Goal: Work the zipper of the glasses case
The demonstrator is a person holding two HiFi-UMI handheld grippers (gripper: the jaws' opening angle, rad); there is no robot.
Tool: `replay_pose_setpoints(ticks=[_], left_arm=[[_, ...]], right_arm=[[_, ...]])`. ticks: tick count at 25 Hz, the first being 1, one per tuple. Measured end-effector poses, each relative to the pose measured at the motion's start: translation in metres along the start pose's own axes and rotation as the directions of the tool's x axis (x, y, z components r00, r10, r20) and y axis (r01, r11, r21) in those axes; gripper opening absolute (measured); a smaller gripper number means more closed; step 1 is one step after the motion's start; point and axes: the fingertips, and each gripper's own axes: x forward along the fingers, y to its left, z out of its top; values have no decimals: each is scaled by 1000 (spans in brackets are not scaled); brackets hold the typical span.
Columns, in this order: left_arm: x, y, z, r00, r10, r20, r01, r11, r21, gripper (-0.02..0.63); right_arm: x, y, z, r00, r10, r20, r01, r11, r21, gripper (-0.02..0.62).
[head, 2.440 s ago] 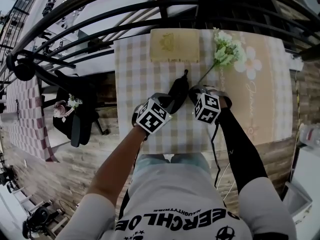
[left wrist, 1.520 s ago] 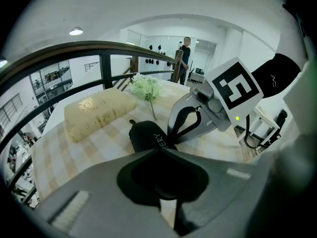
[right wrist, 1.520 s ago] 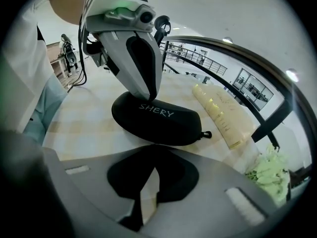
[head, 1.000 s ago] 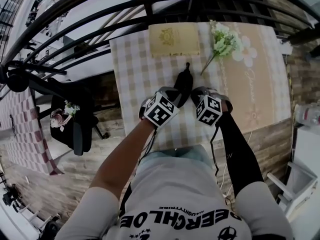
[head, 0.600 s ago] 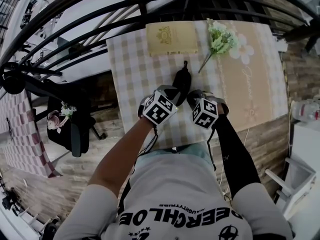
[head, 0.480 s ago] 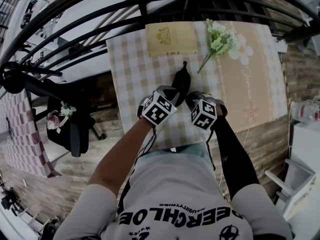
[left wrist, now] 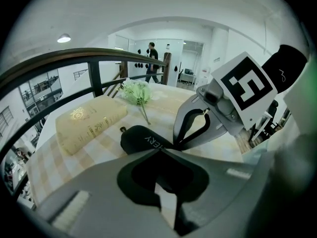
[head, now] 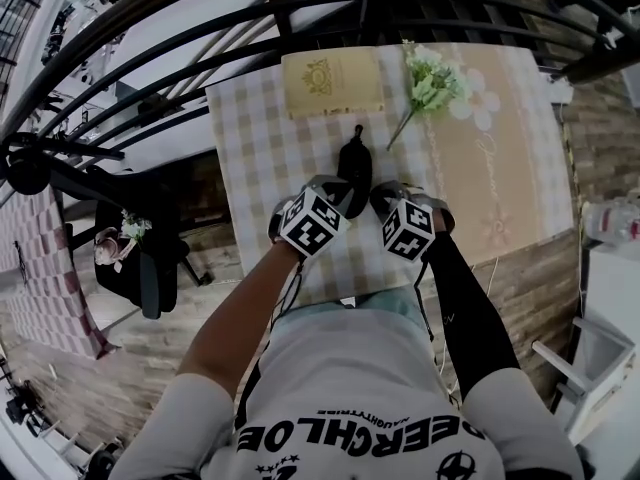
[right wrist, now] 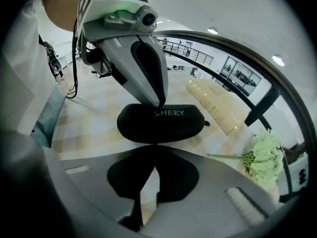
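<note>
A black zippered glasses case (head: 352,160) with white lettering lies on the checked tablecloth (head: 250,148). Its small pull tab (right wrist: 206,124) sticks out at the far end. Both grippers meet at the case's near end. My left gripper (head: 338,196) is shut, and in the right gripper view its tips (right wrist: 159,103) rest on top of the case (right wrist: 161,124). My right gripper (head: 382,200) is also shut, its tips (left wrist: 173,144) against the case's side (left wrist: 143,138). Whether either one pinches any part of the case is hidden.
A cream book (head: 330,81) lies beyond the case at the table's far edge. A sprig of pale green flowers (head: 432,80) lies at the right of the book, on a pink cloth (head: 500,158). A dark curved railing (head: 300,13) runs behind the table.
The head camera has shifted a little. Both grippers stay shut at the case's near end, and the case has not moved.
</note>
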Motion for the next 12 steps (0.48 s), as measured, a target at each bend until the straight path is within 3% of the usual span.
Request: replay_pose_setpoints(ticks=[12], left_arm=[[24, 3, 28, 999, 32, -29, -32, 999, -13, 112]], right_arm=[[-10, -59, -14, 991, 36, 130, -43, 998, 48, 32]])
